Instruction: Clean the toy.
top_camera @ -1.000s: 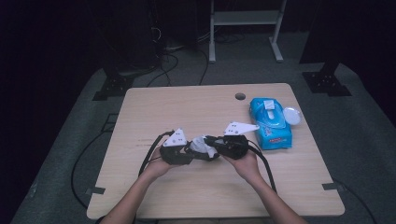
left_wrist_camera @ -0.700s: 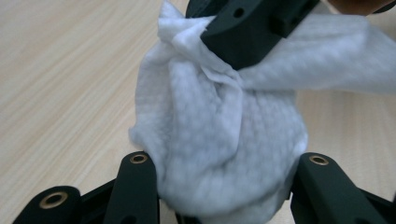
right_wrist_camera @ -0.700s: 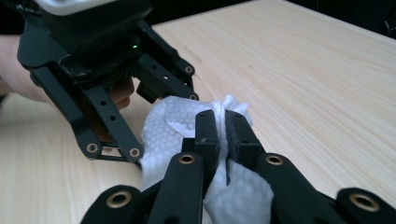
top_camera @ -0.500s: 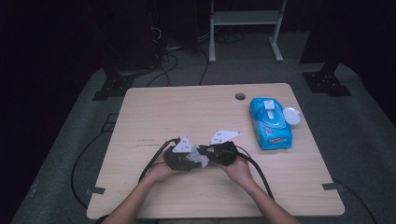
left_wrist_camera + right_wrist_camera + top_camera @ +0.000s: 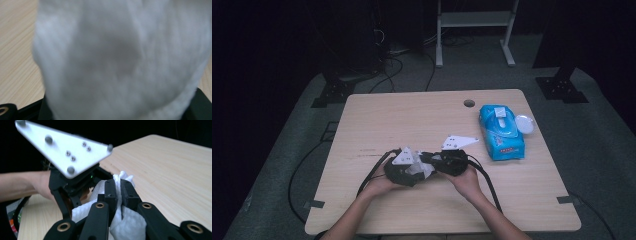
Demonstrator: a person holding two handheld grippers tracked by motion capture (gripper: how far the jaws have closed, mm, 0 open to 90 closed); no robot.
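High view first: both grippers meet near the front middle of the table, the left gripper and the right gripper pointed at each other with a crumpled white wipe bunched between them, held just above the wood. The blue wipe pack lies well apart at the right side of the table, its white lid flipped open beside it, which suggests the sheet came from there. Holding the sheet between two tools looks like a way to fold or pass it, each end controlled separately. Left gripper view next: the wipe sits right against the lens, soft and blurred, with pale wood at either edge; the jaws have just been opening, with the cloth between them, but whether the pads still press on it I cannot tell because the fabric hides them. Right gripper view last: the right gripper is clenched on a fold of the wipe, the two black pads pinching the cloth tightly so a white tuft sticks up above them. Beyond it the left gripper hangs close, its grey three-cornered plate tilted toward the camera, and the person's hand grips it from behind, probably keeping the cloth steady while the left side lets go
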